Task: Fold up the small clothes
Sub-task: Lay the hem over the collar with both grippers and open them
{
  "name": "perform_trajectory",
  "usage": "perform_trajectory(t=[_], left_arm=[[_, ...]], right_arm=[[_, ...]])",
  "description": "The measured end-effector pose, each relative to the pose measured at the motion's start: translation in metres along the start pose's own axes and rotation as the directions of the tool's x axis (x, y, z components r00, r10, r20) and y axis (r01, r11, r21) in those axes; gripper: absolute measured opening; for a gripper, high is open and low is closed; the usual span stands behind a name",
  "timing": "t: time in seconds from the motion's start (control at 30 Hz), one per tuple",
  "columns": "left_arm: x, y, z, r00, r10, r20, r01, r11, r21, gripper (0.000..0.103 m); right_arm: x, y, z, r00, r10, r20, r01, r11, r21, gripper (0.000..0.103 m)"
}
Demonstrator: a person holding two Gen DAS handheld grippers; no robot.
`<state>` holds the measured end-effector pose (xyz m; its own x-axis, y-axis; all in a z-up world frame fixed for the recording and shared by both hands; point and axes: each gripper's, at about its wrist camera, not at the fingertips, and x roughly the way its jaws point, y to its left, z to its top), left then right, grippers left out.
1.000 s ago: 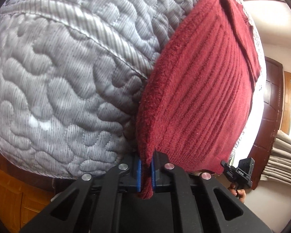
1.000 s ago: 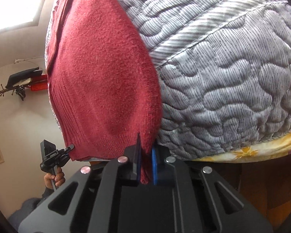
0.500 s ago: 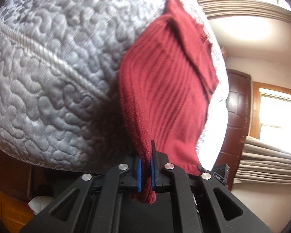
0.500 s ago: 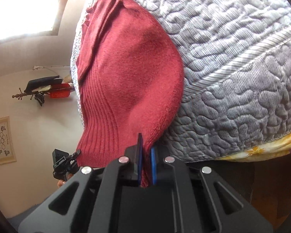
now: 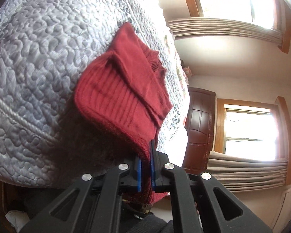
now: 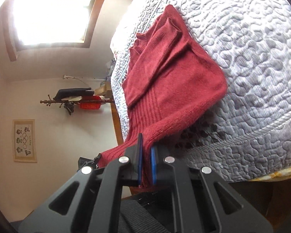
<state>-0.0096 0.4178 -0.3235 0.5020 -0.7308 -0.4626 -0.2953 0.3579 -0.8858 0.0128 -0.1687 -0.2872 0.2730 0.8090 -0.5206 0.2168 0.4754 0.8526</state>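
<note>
Left gripper [image 5: 145,163] is pinching the ribbed hem corner of the red sweater [image 5: 126,89], blue pads [image 5: 139,174] pressed onto the knit with fabric bunching out behind them. Right gripper [image 6: 145,161] is clamping the other hem corner of the same sweater [image 6: 164,73], pads squeezing a folded ridge of cloth. Both near corners are hanging lifted off the grey quilted bedspread [image 5: 38,68], casting a shadow on the quilt below; the sweater's far part, with collar [image 6: 137,42] and sleeves folded in over the body, is lying flat on the bed top. Hem is stretching between the two grippers, off the near edge of the mattress. In the right wrist view a bit of the other tool is showing past the hem at near left. Background: dark wooden door [image 5: 199,128], bright windows with beige curtains [image 5: 246,170], a wall picture [image 6: 24,140], a rack holding a red basket [image 6: 90,103].
</note>
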Motion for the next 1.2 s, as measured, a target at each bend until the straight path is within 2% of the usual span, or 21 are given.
perform_trajectory(t=[0.17,0.4,0.6,0.9,0.97,1.03,1.1,1.17,1.2], left_arm=[[0.011,-0.015,0.037,0.996,-0.082,0.027,0.084,0.995,-0.055,0.006],[0.039,-0.021,0.094,0.993,-0.097,0.060,0.103,0.988,-0.112,0.006],[0.078,0.006,0.137,0.998,-0.037,0.057,0.049,0.974,-0.221,0.006],[0.130,0.056,0.183,0.997,0.061,0.046,-0.039,0.921,-0.388,0.007],[0.139,0.067,0.191,0.997,0.060,0.054,-0.031,0.902,-0.431,0.008],[0.146,0.077,0.199,0.996,0.058,0.063,-0.021,0.881,-0.472,0.014],[0.152,0.085,0.207,0.995,0.061,0.076,-0.014,0.860,-0.509,0.027],[0.157,0.087,0.212,0.995,0.065,0.076,-0.016,0.853,-0.521,0.031],[0.160,0.086,0.215,0.995,0.069,0.074,-0.021,0.855,-0.518,0.033]], right_arm=[[0.003,0.010,0.034,0.998,0.055,0.020,-0.056,0.997,0.054,0.006],[0.022,0.016,0.089,0.997,0.065,0.037,-0.068,0.993,0.101,0.006],[0.053,-0.003,0.135,1.000,0.021,0.013,-0.023,0.981,0.191,0.006],[0.106,-0.045,0.194,0.996,-0.076,-0.046,0.087,0.944,0.317,0.006],[0.115,-0.054,0.205,0.995,-0.088,-0.053,0.101,0.935,0.339,0.009],[0.122,-0.061,0.217,0.994,-0.091,-0.057,0.106,0.927,0.360,0.013],[0.126,-0.070,0.228,0.994,-0.097,-0.054,0.110,0.914,0.391,0.020],[0.129,-0.074,0.238,0.995,-0.093,-0.043,0.103,0.908,0.407,0.034],[0.129,-0.075,0.242,0.996,-0.081,-0.036,0.088,0.904,0.418,0.036]])
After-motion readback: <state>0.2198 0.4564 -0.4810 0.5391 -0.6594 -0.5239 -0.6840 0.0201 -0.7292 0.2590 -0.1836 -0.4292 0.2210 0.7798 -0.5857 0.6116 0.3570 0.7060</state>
